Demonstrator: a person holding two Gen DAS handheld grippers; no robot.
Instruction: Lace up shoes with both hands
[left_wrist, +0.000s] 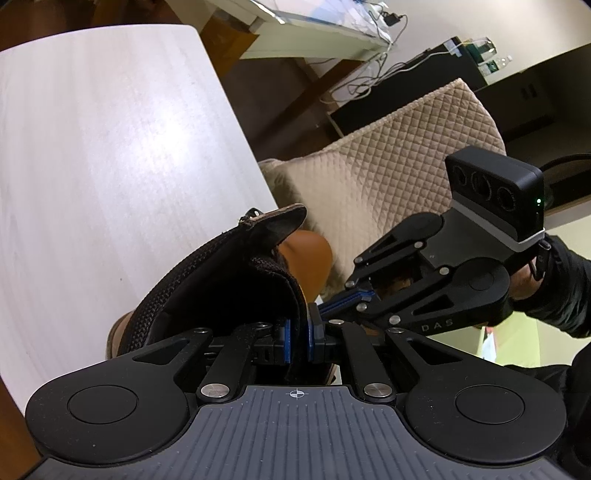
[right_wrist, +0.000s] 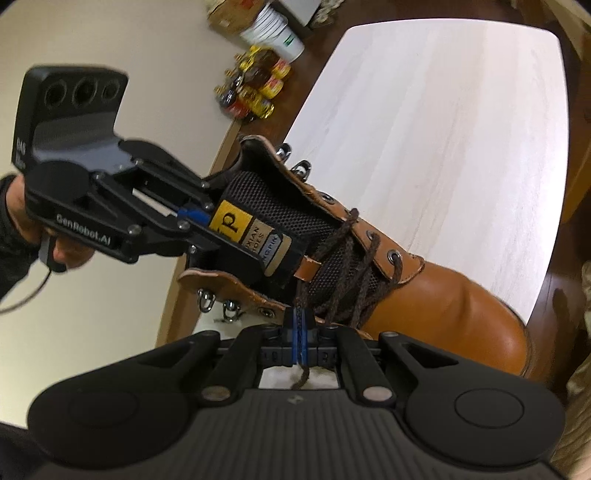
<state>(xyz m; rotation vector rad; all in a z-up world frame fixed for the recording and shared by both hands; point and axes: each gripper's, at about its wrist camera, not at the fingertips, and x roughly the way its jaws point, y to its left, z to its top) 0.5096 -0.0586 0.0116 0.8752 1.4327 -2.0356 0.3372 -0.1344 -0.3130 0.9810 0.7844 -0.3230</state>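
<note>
Left tongs (right_wrist: 199, 218) pinching tongue (right_wrist: 255, 225) of boot (right_wrist: 443, 302); right tongs (right_wrist: 298, 328) pressed together on lace (right_wrist: 354, 280) near boot's eyelets. Boot lying on pale desk (right_wrist: 461, 129), toe cut off behind right tongs. Lace end blurred below pads. Beyond desk: quilted chair (left_wrist: 406, 147), cables, jars (right_wrist: 255, 88) on floor.
</note>
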